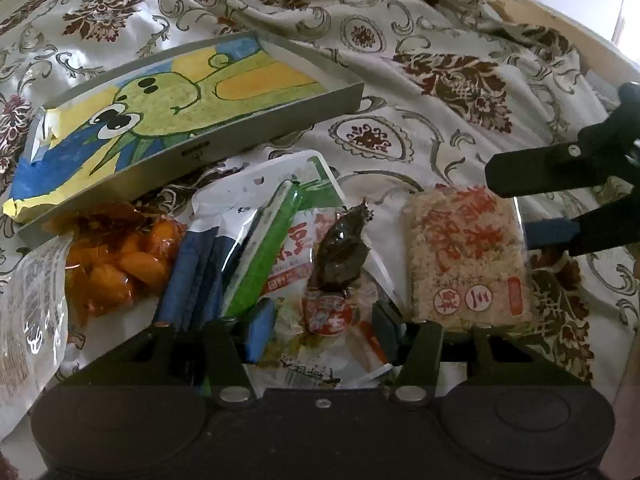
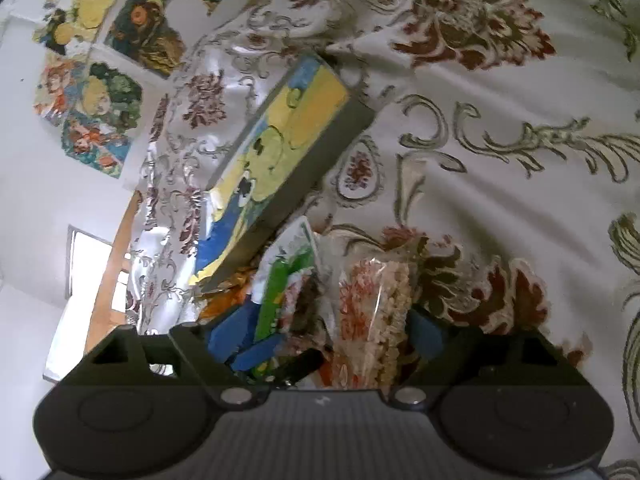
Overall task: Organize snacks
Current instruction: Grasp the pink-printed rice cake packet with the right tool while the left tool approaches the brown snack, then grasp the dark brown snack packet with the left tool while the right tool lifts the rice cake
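Observation:
A pile of snacks lies on a patterned cloth in front of a grey tray (image 1: 276, 128) lined with a frog drawing. In the left wrist view: an orange snack bag (image 1: 120, 260), a green tube (image 1: 268, 248), a dark wrapped piece (image 1: 340, 248), a white-and-red pouch (image 1: 320, 320) and a rice cracker pack (image 1: 468, 260). My left gripper (image 1: 320, 328) is open over the white-and-red pouch. My right gripper (image 1: 520, 204) is open beside the cracker pack's right edge; in its own view (image 2: 324, 336) the cracker pack (image 2: 372, 316) stands between its fingers.
A clear bag with printed text (image 1: 28, 312) lies at the far left. The floral cloth (image 2: 500, 140) spreads wrinkled to the right and back. Posters (image 2: 92, 92) hang on a white wall past the table edge.

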### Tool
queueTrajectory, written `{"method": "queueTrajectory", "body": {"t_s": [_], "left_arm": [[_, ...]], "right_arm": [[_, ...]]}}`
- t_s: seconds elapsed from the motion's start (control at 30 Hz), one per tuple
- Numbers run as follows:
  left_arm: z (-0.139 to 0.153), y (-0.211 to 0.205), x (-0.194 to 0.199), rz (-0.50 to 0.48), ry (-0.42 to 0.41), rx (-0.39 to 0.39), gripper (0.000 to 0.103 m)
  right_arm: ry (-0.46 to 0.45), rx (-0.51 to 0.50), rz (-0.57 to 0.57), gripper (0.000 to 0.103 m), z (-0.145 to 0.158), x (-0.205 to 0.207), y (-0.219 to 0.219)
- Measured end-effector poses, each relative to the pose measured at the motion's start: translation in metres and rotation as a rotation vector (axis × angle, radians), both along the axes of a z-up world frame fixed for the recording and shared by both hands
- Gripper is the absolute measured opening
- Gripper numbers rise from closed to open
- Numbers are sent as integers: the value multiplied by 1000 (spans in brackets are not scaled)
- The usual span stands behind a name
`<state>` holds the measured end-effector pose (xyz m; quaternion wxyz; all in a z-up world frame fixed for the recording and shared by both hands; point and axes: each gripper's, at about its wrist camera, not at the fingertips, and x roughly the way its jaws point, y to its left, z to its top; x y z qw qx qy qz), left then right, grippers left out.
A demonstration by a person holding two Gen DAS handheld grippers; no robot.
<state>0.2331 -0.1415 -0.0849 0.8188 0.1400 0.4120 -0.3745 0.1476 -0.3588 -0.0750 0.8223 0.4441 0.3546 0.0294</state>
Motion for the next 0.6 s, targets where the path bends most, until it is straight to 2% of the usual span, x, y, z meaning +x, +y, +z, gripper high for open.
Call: {"method": "queueTrajectory", "body": {"t_s": [0.07, 0.2, 0.3, 0.37, 0.4, 0.43, 0.57, 0.6], "left_arm": [[-1, -5, 1, 0, 5, 9, 68], [-5, -16, 0, 3, -19, 46, 73], [-4, -14, 1, 27, -3, 32, 70], [-3, -10, 2, 42, 2, 23, 62], [-2, -8, 2, 51, 9, 16, 59], [-1, -6, 3, 58, 15, 10, 51], [2, 1, 4, 86, 39, -11, 50], [2, 2, 3, 91, 37, -11, 50]], "right_arm": [[-11, 4, 20, 82, 1, 3, 2], [16, -26, 55, 80, -1, 10, 10], [31, -20, 61, 78, -5, 12, 11], [30, -9, 55, 65, -5, 10, 9], [27, -2, 53, 63, -6, 9, 7], [22, 7, 54, 60, -5, 9, 7], [7, -11, 82, 47, -3, 8, 10], [2, -22, 90, 46, -2, 9, 12]]}}
